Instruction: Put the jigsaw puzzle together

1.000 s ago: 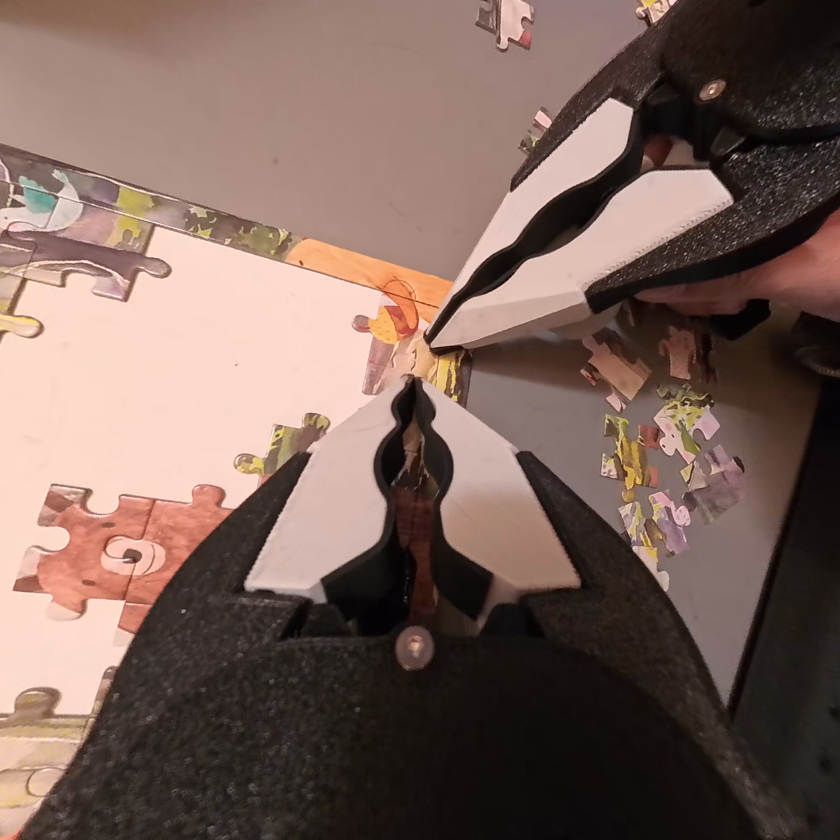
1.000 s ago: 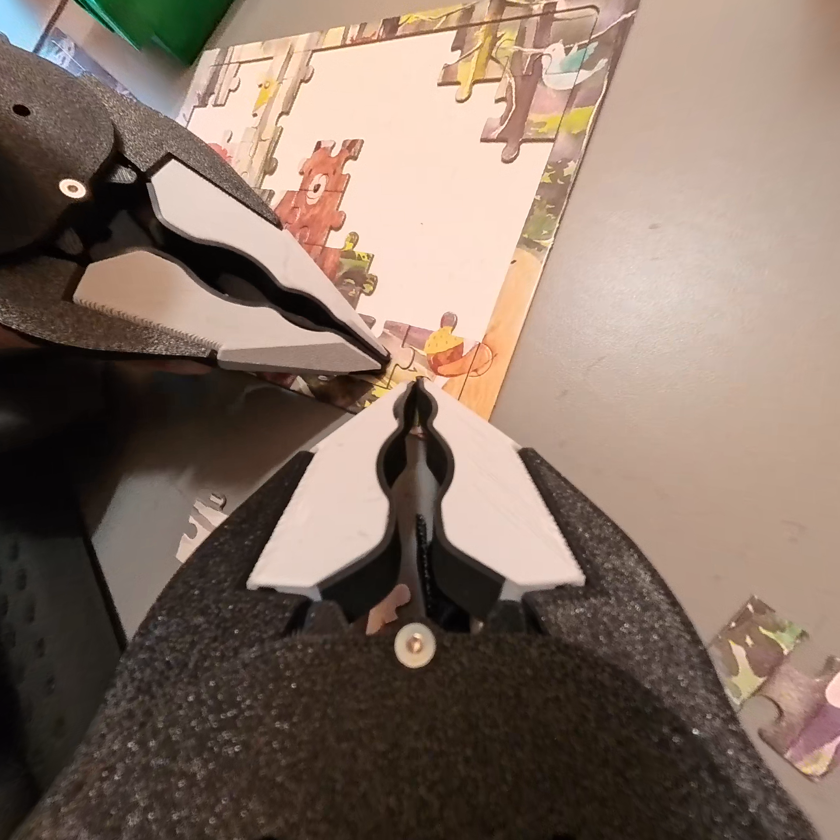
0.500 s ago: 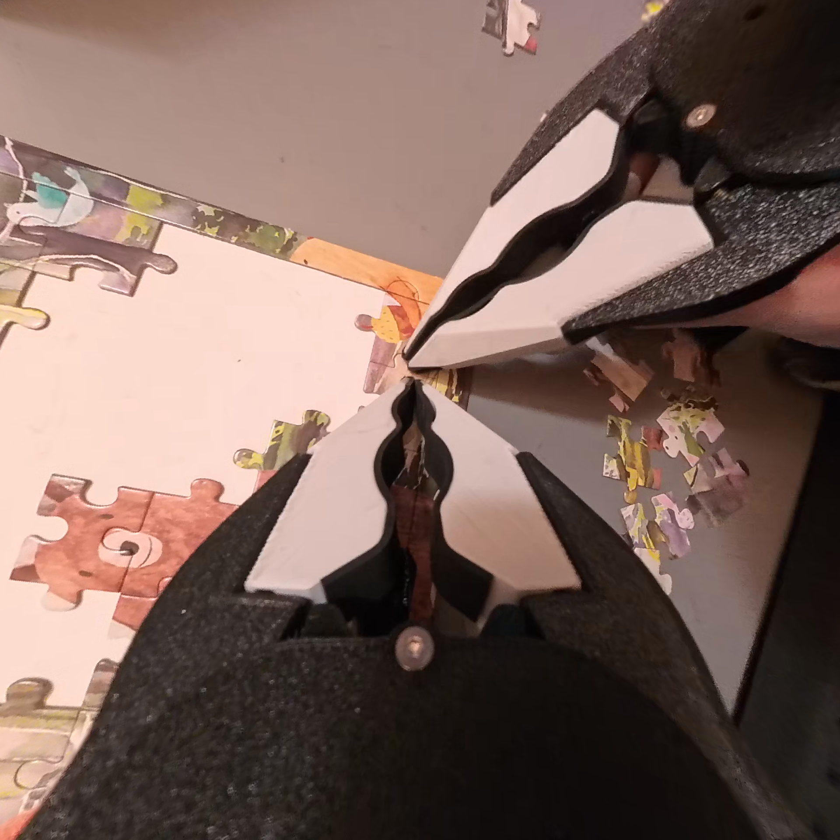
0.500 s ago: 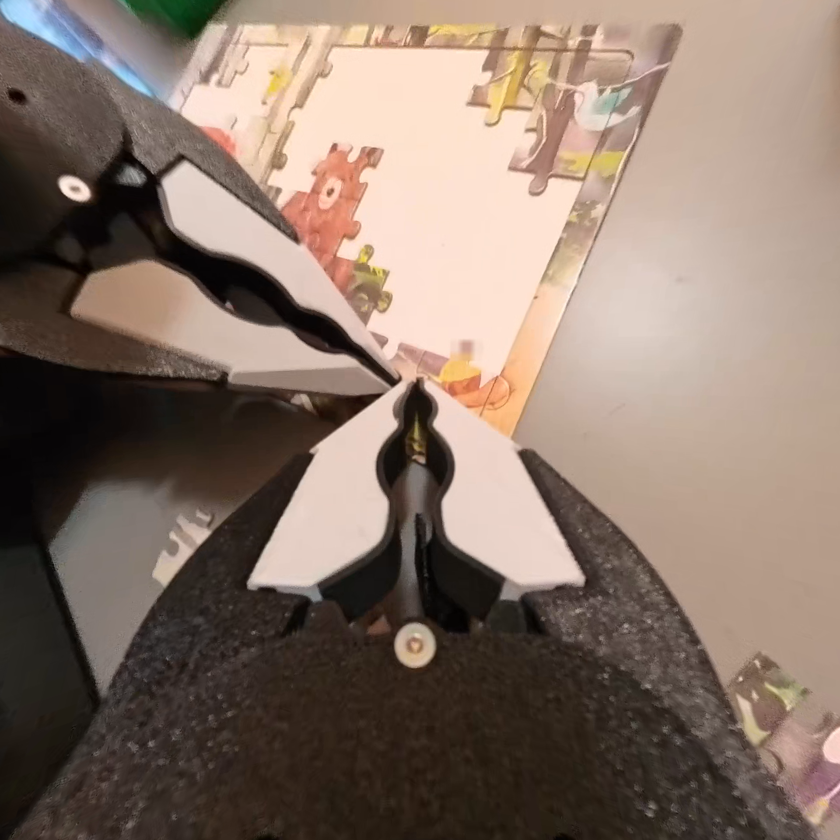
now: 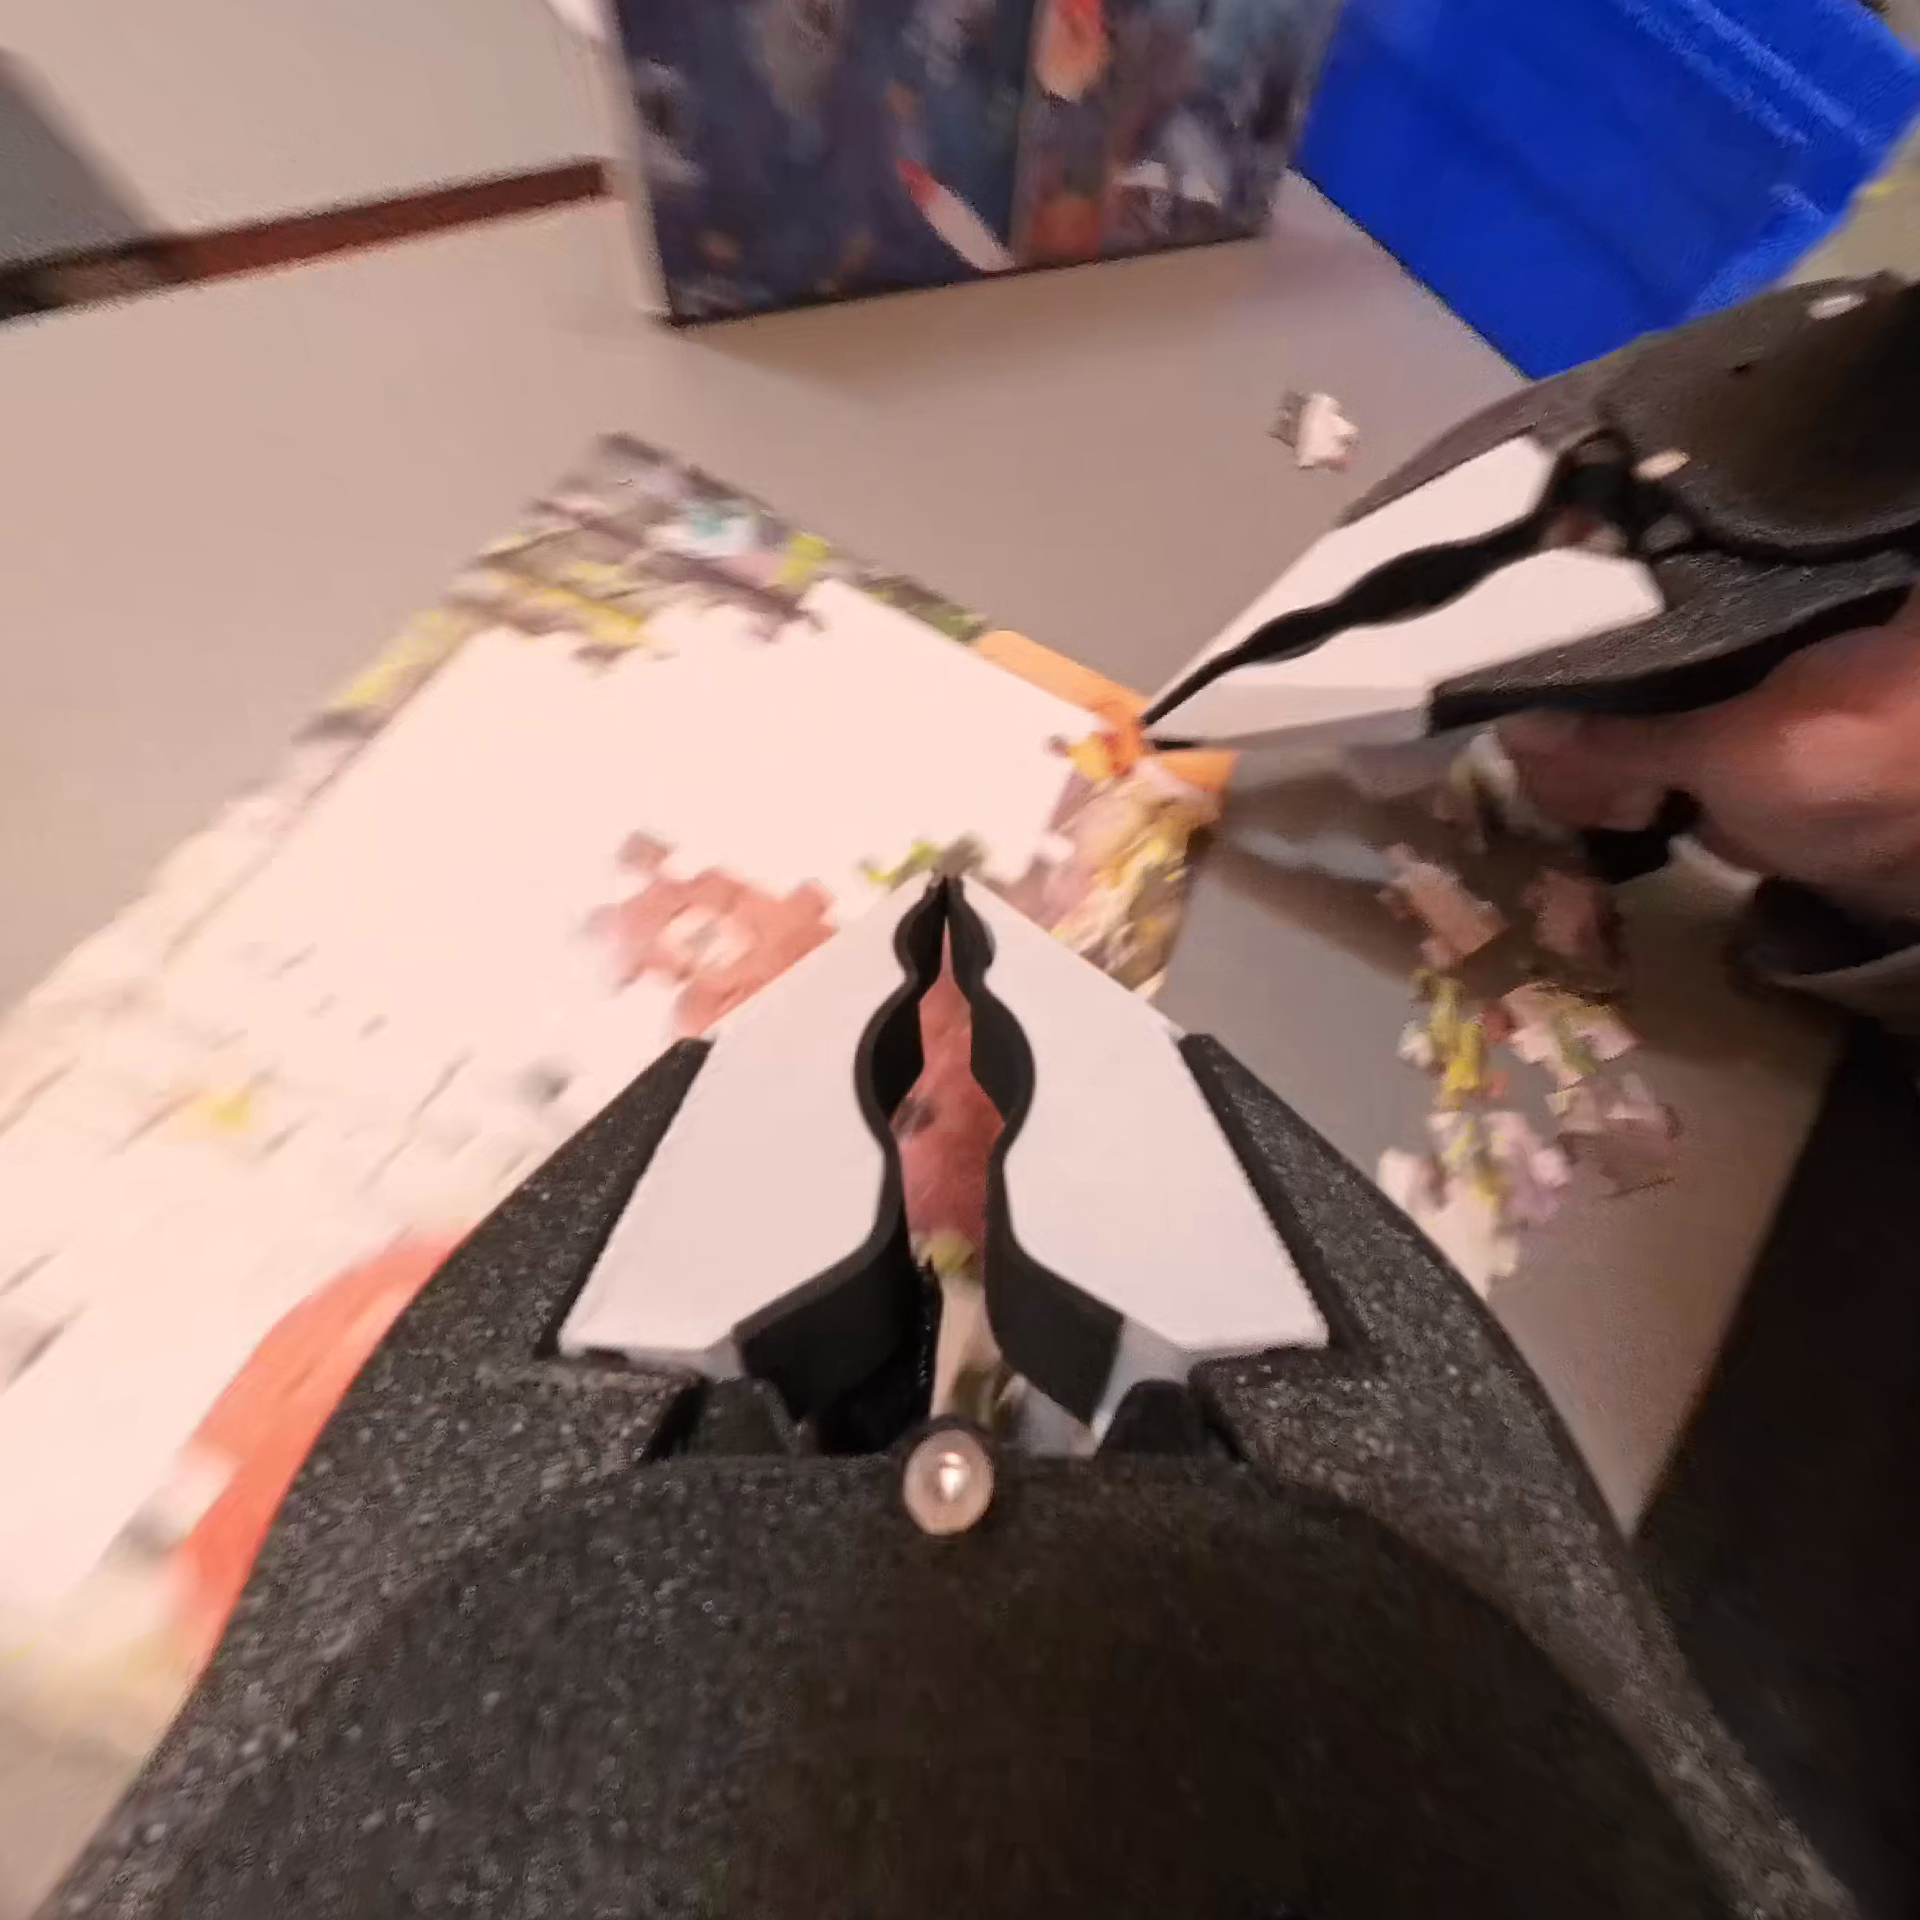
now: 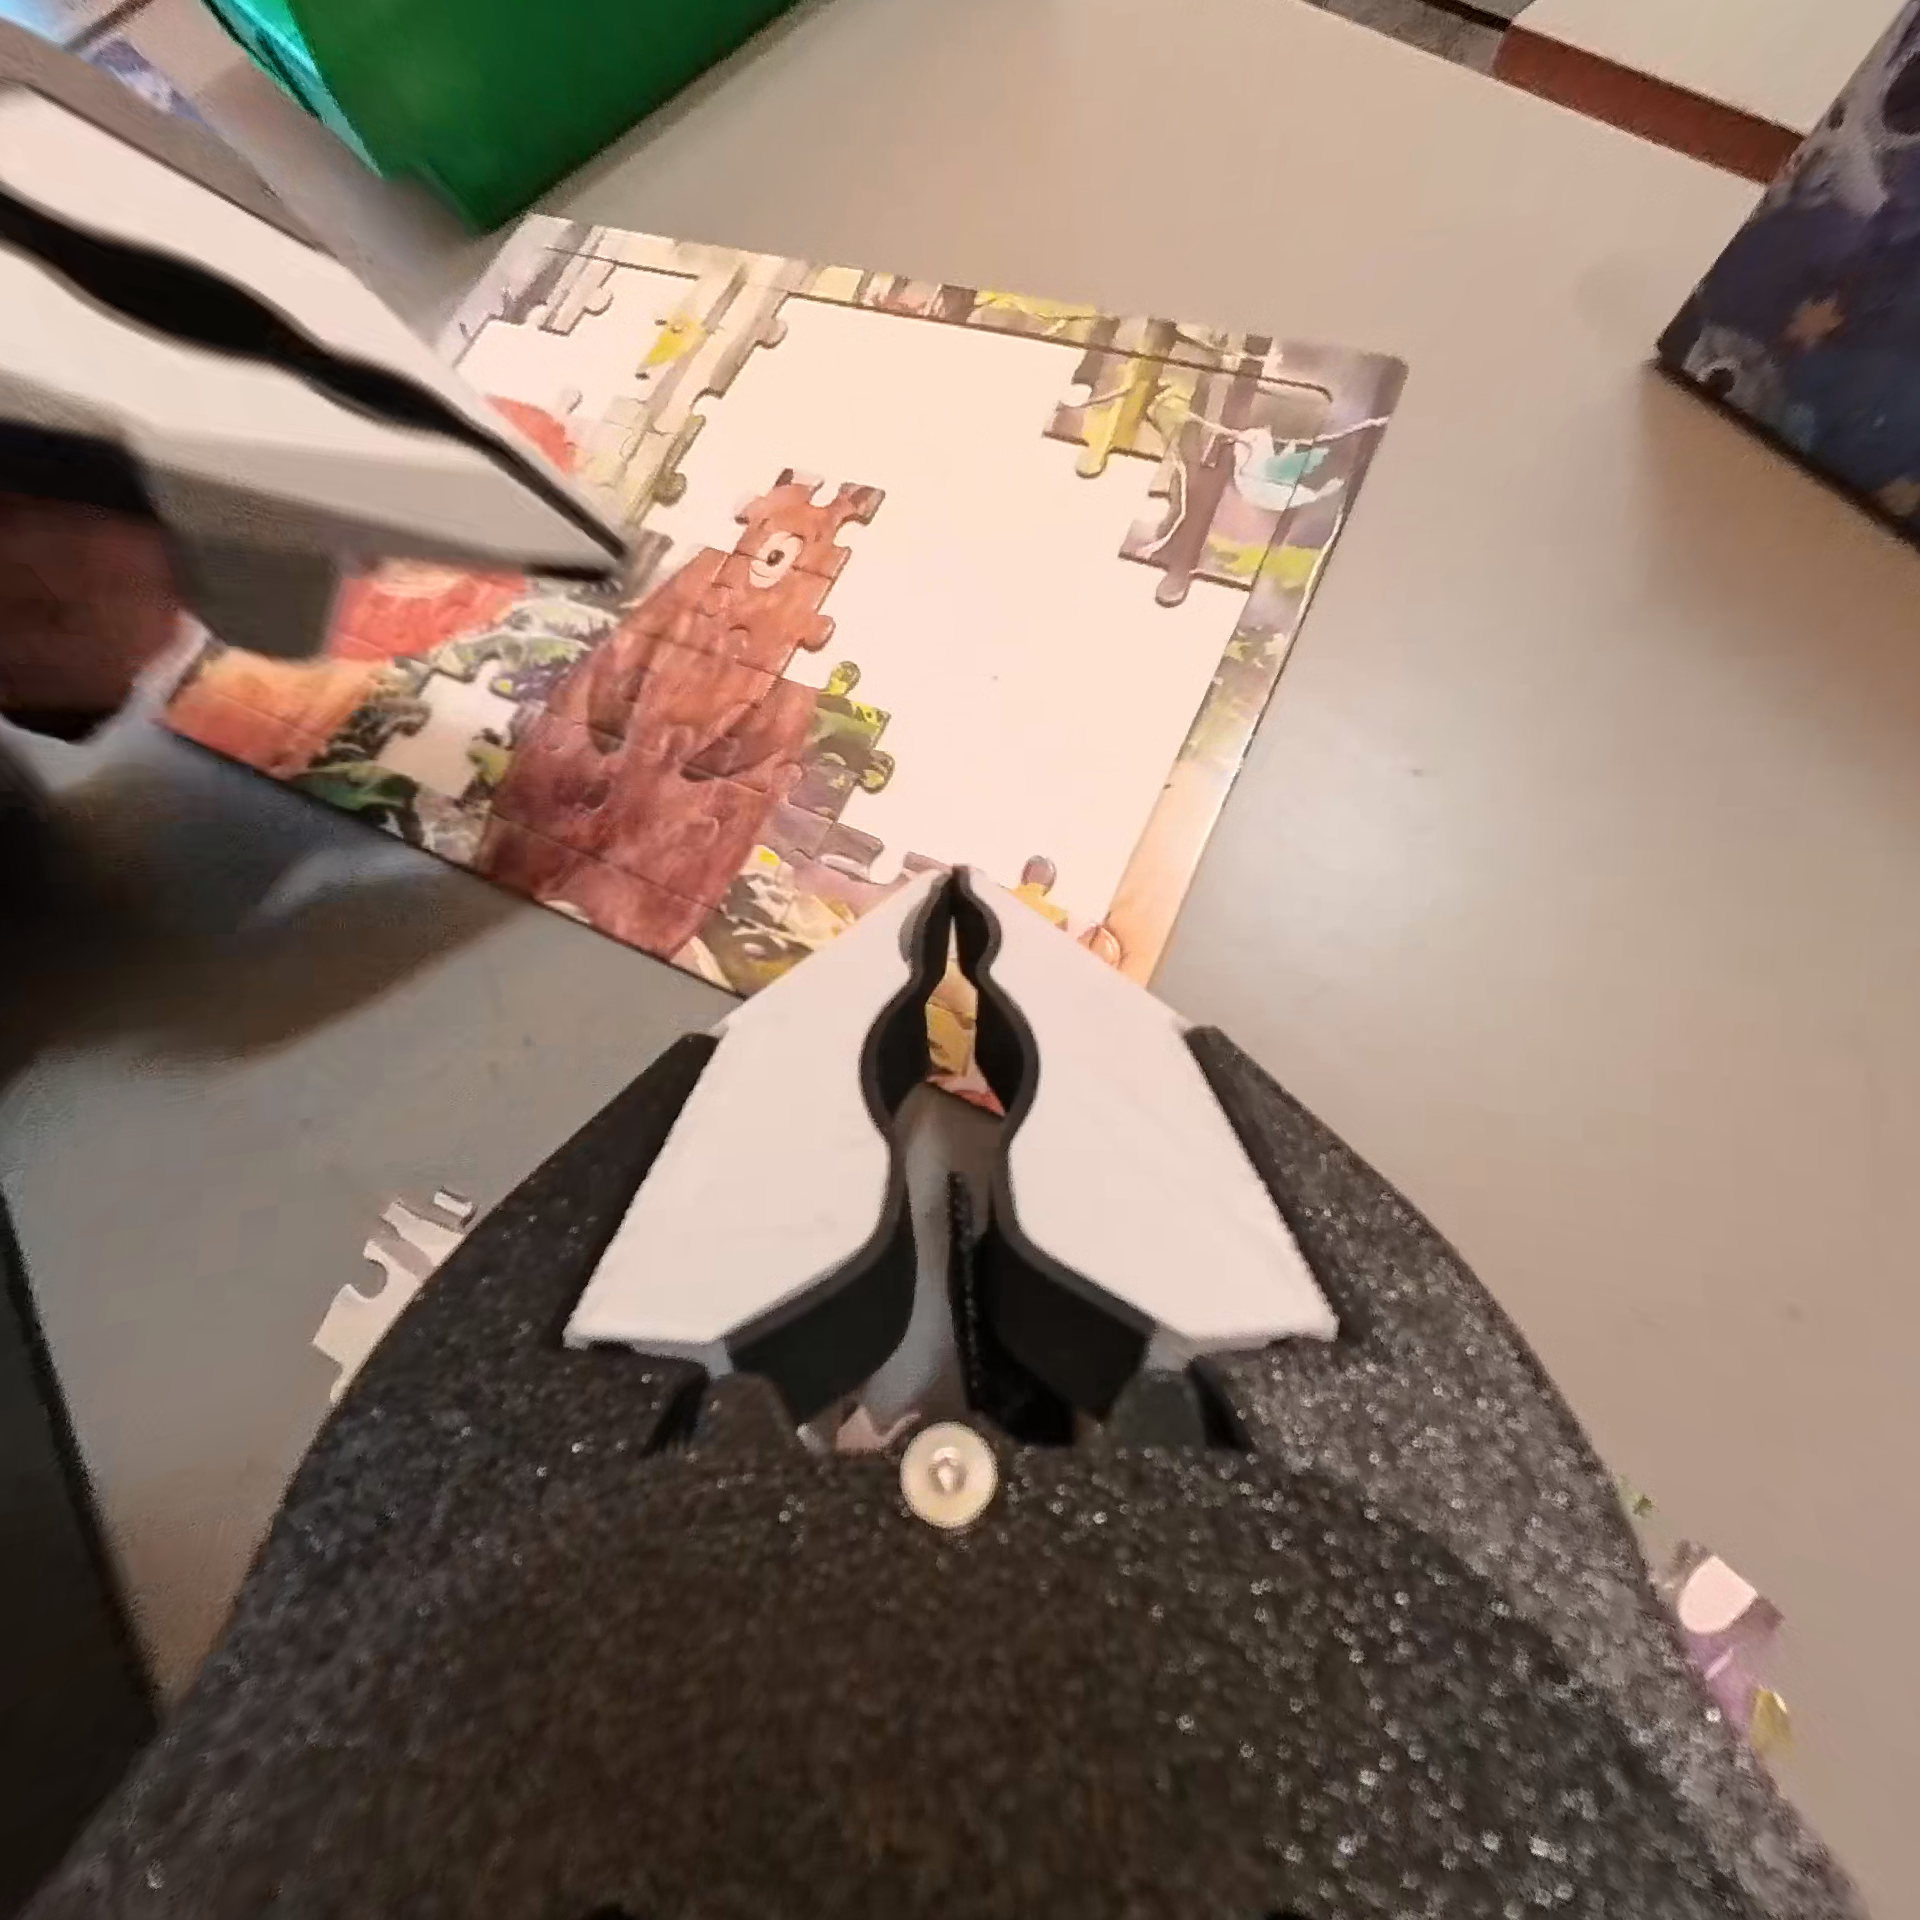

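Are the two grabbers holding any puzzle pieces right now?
No. The left gripper and right gripper both have shut, empty jaws over the puzzle board.

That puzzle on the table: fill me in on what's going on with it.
A person works a half-built jigsaw puzzle with a hand-held gripper in each hand. The brown bear and much of the border are in; the white middle is bare. Both grippers are shut and hold nothing. The right hand-held gripper points at the puzzle's near corner by the orange acorn piece; the left hand-held gripper is over the board, its view blurred. Loose pieces lie beside the board on the right.
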Demonstrator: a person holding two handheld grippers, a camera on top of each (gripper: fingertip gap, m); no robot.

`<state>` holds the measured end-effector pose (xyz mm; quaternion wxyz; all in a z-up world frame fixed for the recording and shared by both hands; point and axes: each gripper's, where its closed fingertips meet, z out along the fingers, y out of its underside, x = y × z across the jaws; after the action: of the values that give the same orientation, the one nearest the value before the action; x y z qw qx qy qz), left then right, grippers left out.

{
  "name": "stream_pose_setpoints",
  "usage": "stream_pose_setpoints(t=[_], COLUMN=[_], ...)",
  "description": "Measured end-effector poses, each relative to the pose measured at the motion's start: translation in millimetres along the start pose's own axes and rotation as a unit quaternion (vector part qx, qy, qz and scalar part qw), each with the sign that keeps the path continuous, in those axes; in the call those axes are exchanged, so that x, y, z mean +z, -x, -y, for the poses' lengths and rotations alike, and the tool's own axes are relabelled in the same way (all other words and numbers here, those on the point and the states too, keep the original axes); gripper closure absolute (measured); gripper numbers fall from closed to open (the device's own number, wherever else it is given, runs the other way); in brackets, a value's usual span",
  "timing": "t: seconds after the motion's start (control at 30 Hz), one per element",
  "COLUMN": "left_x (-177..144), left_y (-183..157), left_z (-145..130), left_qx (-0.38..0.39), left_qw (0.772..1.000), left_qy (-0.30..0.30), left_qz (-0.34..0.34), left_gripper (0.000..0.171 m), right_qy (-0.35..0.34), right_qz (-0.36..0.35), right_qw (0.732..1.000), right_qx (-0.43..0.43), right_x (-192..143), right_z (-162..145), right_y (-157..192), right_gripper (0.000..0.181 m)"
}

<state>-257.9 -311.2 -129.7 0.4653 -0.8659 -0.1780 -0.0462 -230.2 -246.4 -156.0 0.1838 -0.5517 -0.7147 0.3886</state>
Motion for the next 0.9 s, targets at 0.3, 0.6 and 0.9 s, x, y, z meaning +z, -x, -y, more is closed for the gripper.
stream_pose_setpoints(t=[0.3, 0.6, 0.9], left_x=[-112.2, -108.5, -122.0], left_y=[39.1, -17.4, -68.9], left_z=[-78.4, -81.0, -78.5], left_qx=[-0.028, 0.082, 0.083], left_qw=[0.983, 0.980, 0.984], left_qy=[0.008, -0.011, -0.059], left_qz=[0.183, 0.181, 0.144], left_gripper=[0.171, 0.171, 0.164], right_qy=[-0.149, -0.203, -0.003], right_qz=[-0.036, -0.089, -0.151], right_qw=[0.985, 0.968, 0.989], right_qx=[-0.076, -0.116, 0.011], right_x=[-33.1, -110.4, -201.9], right_z=[51.8, 65.2, -97.2], right_y=[9.3, 0.9, -21.2], right_gripper=[0.180, 0.133, 0.139])
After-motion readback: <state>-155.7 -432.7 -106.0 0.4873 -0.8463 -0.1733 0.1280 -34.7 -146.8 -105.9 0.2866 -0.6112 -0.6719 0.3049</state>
